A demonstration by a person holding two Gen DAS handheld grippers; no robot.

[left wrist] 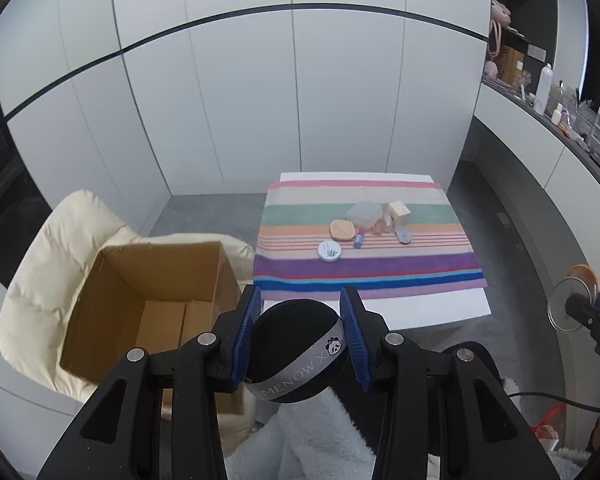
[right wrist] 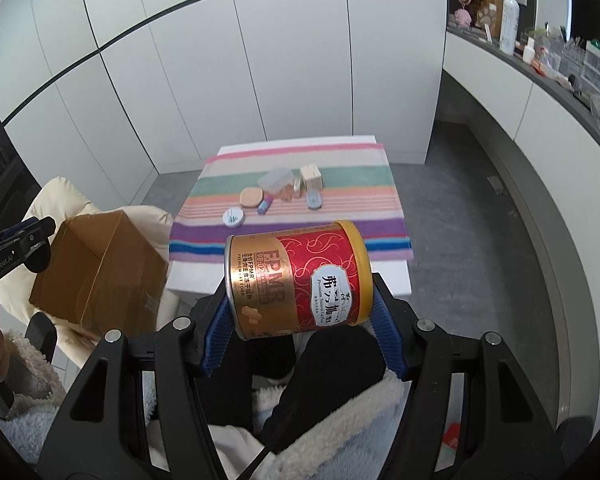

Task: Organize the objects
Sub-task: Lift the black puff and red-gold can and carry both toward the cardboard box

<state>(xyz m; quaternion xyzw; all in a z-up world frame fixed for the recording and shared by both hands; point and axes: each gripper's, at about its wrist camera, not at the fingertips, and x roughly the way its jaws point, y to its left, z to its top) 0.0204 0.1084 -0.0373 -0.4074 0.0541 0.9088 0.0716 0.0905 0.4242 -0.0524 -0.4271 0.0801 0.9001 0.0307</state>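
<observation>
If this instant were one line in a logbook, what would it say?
left gripper: shut on black puff | right gripper: shut on cat food can | cardboard box: open | striped cloth: small items remain

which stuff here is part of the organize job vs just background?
In play: black puff in left claw; cat food can in right claw; cardboard box; small items on striped cloth.
Background: cluttered counter, white spray bottle, cream cushion.

Open cardboard box (left wrist: 152, 304), interior unobstructed.
</observation>
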